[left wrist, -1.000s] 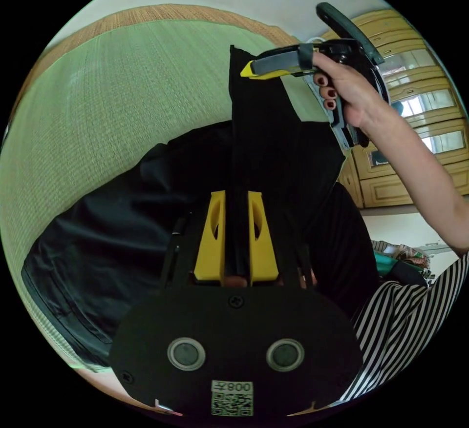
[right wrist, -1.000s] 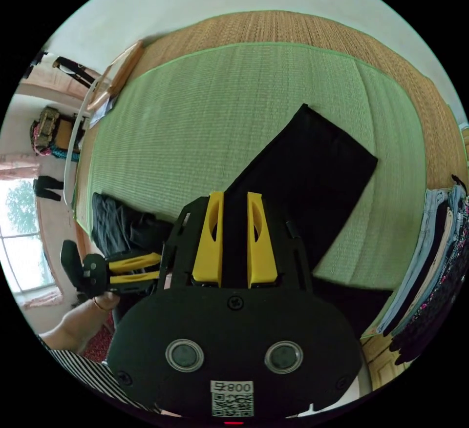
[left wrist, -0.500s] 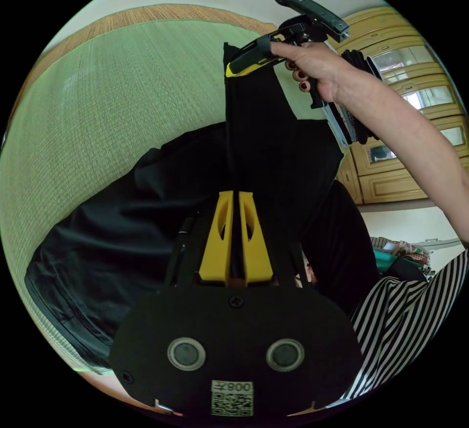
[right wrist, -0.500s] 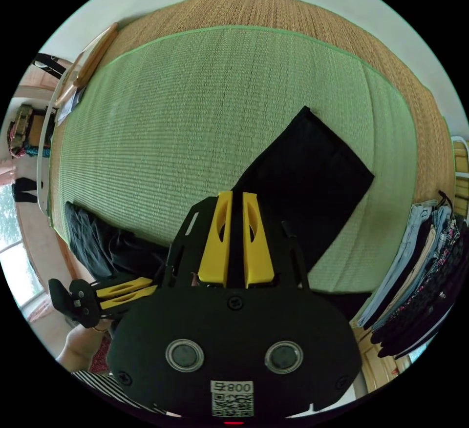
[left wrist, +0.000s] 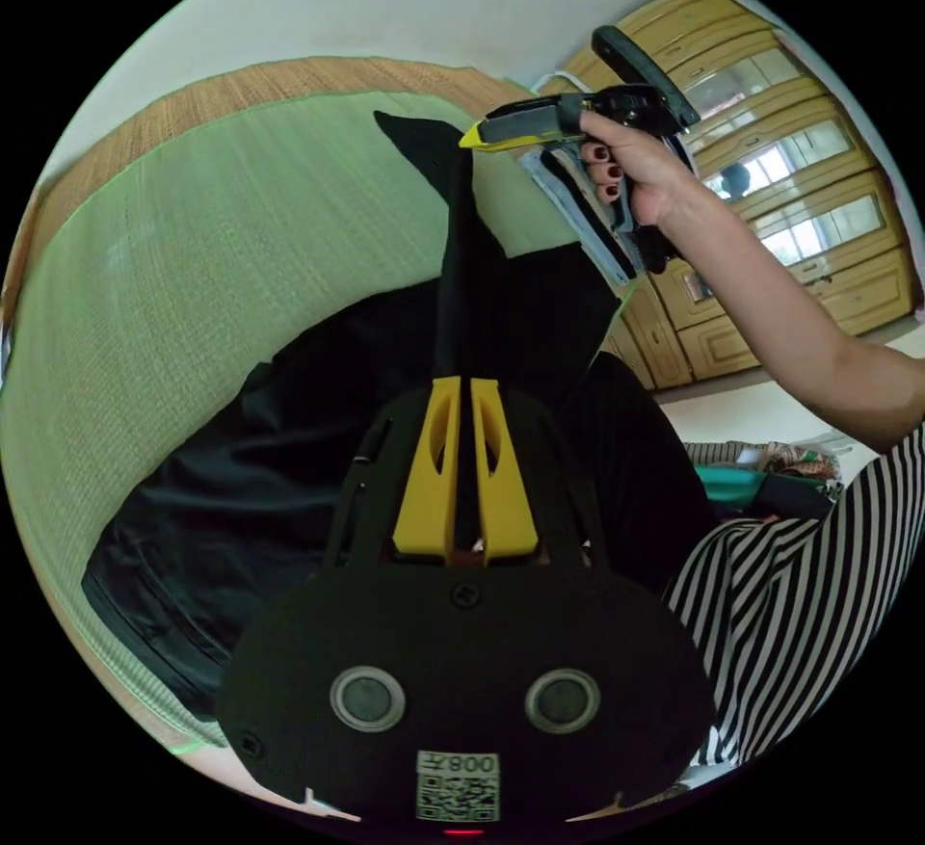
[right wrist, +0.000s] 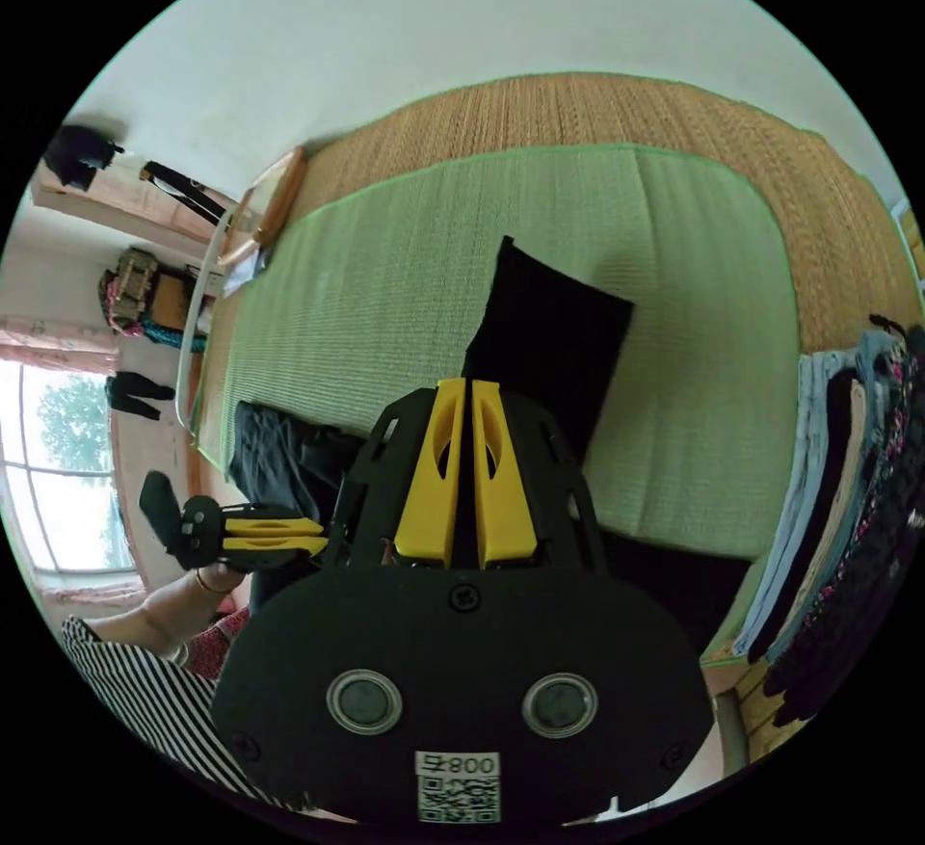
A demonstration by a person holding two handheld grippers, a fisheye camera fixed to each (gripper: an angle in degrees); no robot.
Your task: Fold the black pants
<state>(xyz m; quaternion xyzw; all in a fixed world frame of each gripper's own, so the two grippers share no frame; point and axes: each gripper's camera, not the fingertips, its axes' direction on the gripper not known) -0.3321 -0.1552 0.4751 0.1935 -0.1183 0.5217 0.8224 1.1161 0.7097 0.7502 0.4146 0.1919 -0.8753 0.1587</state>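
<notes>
The black pants (left wrist: 461, 257) are pulled taut between both grippers above a green mat (left wrist: 193, 238). My left gripper (left wrist: 461, 384) is shut on one edge of the cloth. At the upper right of the left gripper view, a hand holds my right gripper (left wrist: 474, 138), shut on the far end of that edge. In the right gripper view, my right gripper (right wrist: 467, 385) pinches the black pants (right wrist: 554, 344), whose leg trails onto the green mat (right wrist: 385, 267). The left gripper (right wrist: 313, 534) sits low on the left with its jaws together.
A dark, shiny garment (left wrist: 222, 498) lies bunched at the mat's near edge. A brown straw mat (right wrist: 626, 113) borders the green one. Wooden cabinets with glass doors (left wrist: 771, 161) stand behind the hand. Stacked clothes (right wrist: 848, 498) lie at the right, and a window (right wrist: 58, 488) is at the left.
Both pairs of jaws have closed tighter on the cloth since one second ago. The pants are stretched narrower between the grippers, and less of the leg lies spread on the mat.
</notes>
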